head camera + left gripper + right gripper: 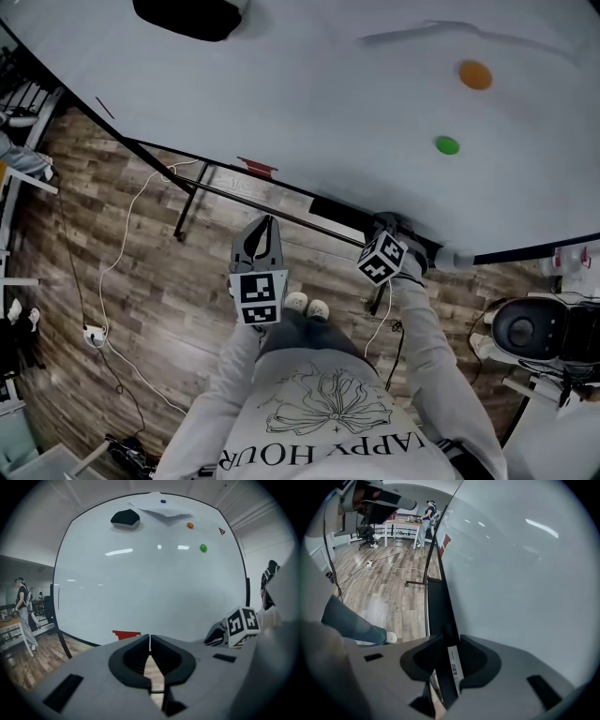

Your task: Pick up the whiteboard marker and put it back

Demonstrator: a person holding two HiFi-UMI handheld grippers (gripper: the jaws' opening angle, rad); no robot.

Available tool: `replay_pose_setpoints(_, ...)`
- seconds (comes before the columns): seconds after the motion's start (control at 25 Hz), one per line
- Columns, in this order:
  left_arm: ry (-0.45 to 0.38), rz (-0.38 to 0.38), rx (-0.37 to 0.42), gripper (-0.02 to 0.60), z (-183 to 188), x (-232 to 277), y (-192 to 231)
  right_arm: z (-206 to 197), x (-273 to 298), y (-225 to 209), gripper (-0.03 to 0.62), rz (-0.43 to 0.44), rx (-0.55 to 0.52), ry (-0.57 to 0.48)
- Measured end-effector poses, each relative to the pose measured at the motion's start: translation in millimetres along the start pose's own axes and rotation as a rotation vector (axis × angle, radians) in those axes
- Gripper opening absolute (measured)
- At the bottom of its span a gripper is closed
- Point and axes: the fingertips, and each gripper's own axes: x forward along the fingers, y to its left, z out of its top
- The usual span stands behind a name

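the whiteboard marker (pixel 453 666) lies along the whiteboard's tray (pixel 437 604), between the wide-set jaws of the right gripper (pixel 449 644), which do not visibly clamp it, so lifting and returning both seem left to do. the left gripper (pixel 150 644), short of the tray, is closed and empty. only the right gripper view shows the marker.

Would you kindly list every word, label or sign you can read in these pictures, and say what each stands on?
"HAPPY HOUR": printed on the person's sweatshirt, at the bottom of the head view.
The white label on the marker: small print, too blurred to read.
The red sticker on the whiteboard: no print can be made out.
Nothing else legible.
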Motion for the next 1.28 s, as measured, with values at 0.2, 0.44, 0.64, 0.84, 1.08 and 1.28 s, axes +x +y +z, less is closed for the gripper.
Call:
replay_pose_setpoints(0.2, 0.011, 0.008, -0.017, 0.009, -7, 0, 10, 1, 7, 4, 0.096, 0.007, -0.039, 0.043)
replay_pose_setpoints(0.44, 0.024, 0.022, -0.031, 0.009, -14, -3, 21, -1, 11, 3, 0.069, -0.019, -0.101, 0.101)
replay_pose_setpoints(0.64, 0.032, 0.029, -0.040, 0.009, -18, -6, 27, 0, 10, 2, 0.067, -0.039, -0.112, 0.129)
replay_pose_setpoints(0.84, 0.027, 0.025, -0.057, 0.009, -17, -7, 30, 2, 9, 3, 0.063, -0.052, -0.120, 0.109)
replay_pose_setpoints(1.08, 0.003, 0.015, -0.055, 0.010, -12, -8, 27, 4, -2, -1, 0.061, -0.069, -0.010, 0.029)
replay_pose_setpoints(1.28, -0.015, -0.017, -0.041, 0.009, -1, -8, 19, 12, -24, -11, 0.061, -0.103, 0.093, -0.043)
